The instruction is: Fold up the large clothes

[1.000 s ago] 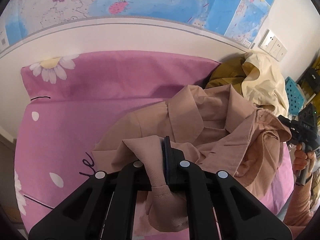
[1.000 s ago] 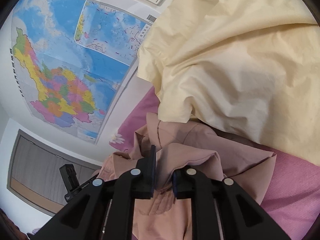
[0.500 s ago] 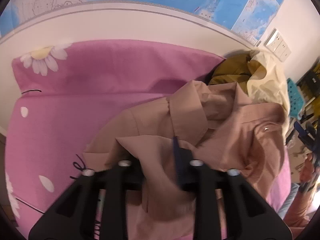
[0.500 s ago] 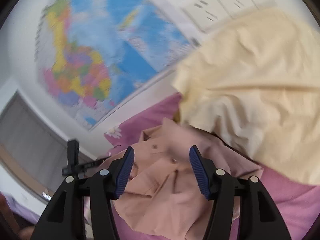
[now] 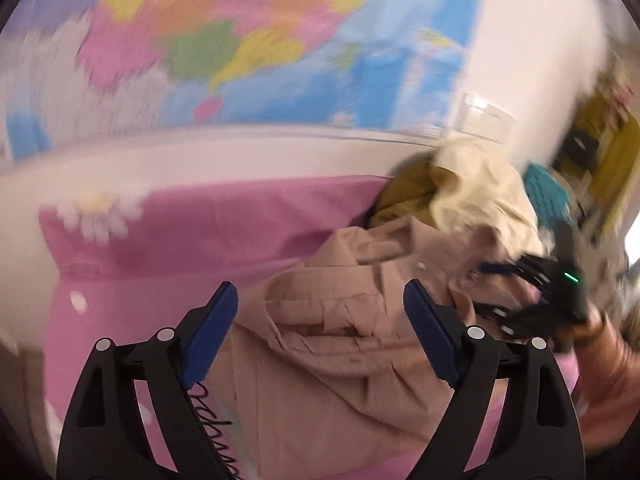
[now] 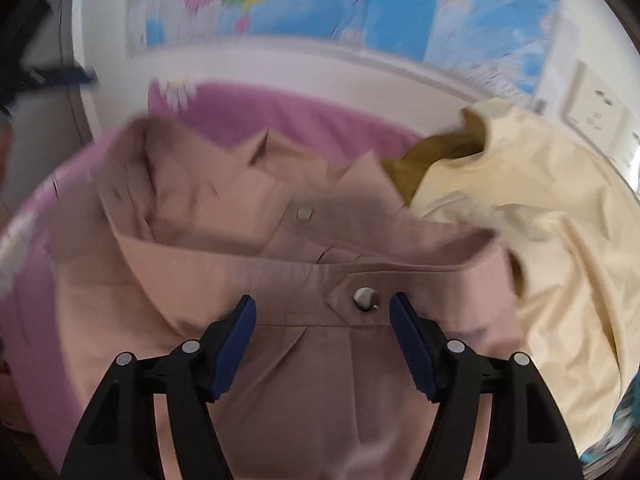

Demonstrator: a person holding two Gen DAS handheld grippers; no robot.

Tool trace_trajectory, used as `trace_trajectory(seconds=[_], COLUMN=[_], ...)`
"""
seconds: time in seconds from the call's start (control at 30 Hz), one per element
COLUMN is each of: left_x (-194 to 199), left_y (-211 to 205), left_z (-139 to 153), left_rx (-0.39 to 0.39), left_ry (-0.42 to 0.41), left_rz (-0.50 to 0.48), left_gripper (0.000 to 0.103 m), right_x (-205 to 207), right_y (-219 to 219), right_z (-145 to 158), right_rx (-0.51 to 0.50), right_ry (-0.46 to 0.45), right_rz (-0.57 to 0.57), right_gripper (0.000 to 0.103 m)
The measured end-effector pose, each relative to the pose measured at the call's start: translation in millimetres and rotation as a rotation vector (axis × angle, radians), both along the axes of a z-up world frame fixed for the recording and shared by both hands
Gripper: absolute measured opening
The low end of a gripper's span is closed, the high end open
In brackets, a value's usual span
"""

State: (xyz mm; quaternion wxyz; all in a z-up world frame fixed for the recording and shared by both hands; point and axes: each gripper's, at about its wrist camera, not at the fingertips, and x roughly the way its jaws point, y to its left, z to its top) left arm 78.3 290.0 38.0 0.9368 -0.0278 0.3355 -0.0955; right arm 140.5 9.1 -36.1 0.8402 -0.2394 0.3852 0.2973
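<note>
A dusty-pink shirt (image 5: 340,344) lies crumpled on the pink bedsheet (image 5: 224,232). My left gripper (image 5: 320,300) hovers above its left part, jaws opening wide, nothing pressed between the blue pads. In the right wrist view the shirt (image 6: 280,248) shows its collar and a snap-buttoned cuff (image 6: 364,298). My right gripper (image 6: 322,314) stands over that cuff, jaws still opening, pads clear of the cloth. The right gripper (image 5: 496,270) also shows at the shirt's right edge in the left wrist view, held by a hand.
A cream garment (image 6: 540,232) and an olive one (image 6: 436,156) are heaped at the right, against the shirt. A wall map (image 6: 360,4) hangs behind the bed, with wall sockets (image 6: 596,104) beside it. A teal basket (image 5: 544,192) stands far right.
Both grippers let go of the pink shirt and opened wide. The shirt dropped onto the bed. The right gripper rolled upright and swung over the cuff; the left lifted a little.
</note>
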Motion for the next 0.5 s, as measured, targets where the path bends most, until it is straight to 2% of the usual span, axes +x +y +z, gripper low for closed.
trace_trajectory(seconds=[0.03,0.1,0.17,0.2,0.27,0.37,0.43,0.47,0.5], left_x=[-5,-9,-6,-3,7,24,35,41,44], left_y=[-7,-26,-50,-58,-73,-82,-81,-79,-78], left_z=[-1,-10,-30,-38,-54,-70,-79,-84,-89], left_rx=[0.013,0.075,0.173,0.193,0.244,0.314,0.312,0.304,0.299], left_ry=[-0.006,0.011,0.053,0.072,0.117,0.136,0.171,0.194,0.213], left_rz=[-0.040,-0.115,-0.170,-0.189,-0.222,-0.233,-0.266,-0.268,-0.272], left_gripper=[0.089,0.090,0.089,0.085,0.080,0.075,0.074,0.071,0.067], right_x=[2,10,16,21,24,25,26,26,25], right_y=[3,9,8,4,-3,-14,-22,-25,-25], right_z=[-6,-18,-24,-25,-18,-1,11,18,19], right_rx=[-0.027,-0.082,-0.113,-0.112,-0.069,-0.027,0.021,0.044,0.043], right_ry=[-0.011,-0.028,-0.042,-0.036,-0.024,-0.042,-0.021,-0.007,-0.013], right_rz=[-0.003,-0.006,-0.022,-0.041,-0.045,-0.055,-0.057,-0.038,-0.028], right_gripper=[0.068,0.055,0.021,0.017,0.000,0.000,0.003,0.004,0.015])
